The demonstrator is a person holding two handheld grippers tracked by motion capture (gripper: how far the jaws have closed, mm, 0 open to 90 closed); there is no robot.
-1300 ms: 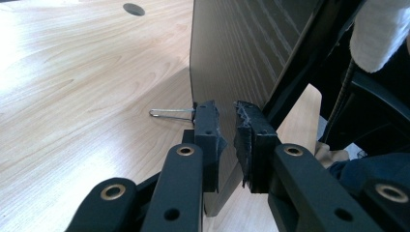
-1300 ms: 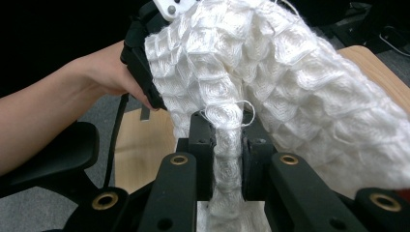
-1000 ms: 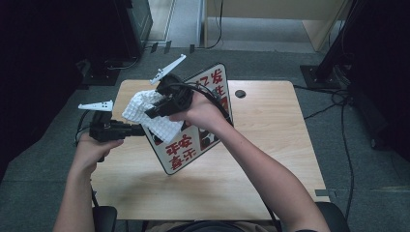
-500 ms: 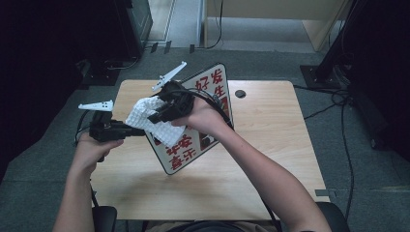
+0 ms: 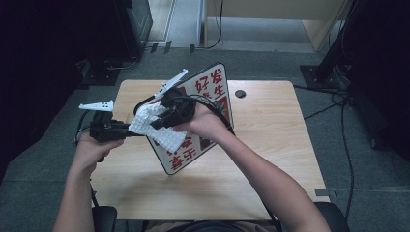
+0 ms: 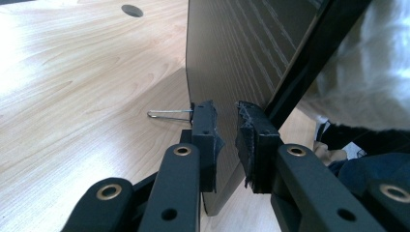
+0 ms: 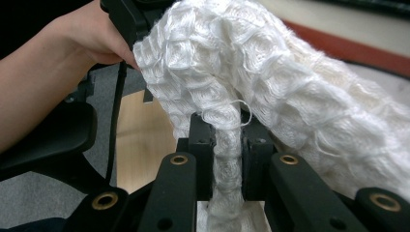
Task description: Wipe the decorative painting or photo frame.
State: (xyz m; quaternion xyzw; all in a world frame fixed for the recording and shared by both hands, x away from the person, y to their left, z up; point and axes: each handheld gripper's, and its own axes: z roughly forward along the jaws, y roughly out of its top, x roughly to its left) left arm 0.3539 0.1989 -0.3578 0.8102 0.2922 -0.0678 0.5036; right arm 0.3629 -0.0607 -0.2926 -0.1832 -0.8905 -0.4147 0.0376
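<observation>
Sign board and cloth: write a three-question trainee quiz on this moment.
1. True or false: the left tool is clamped on the edge of the sign board.
2. What does the right tool grip? A) a sponge B) the white cloth C) a cable
3. Fill in: in the high view, the cloth is against the board's ____ face.

Key: 1 true; 2 B; 3 printed, the one with red characters.
</observation>
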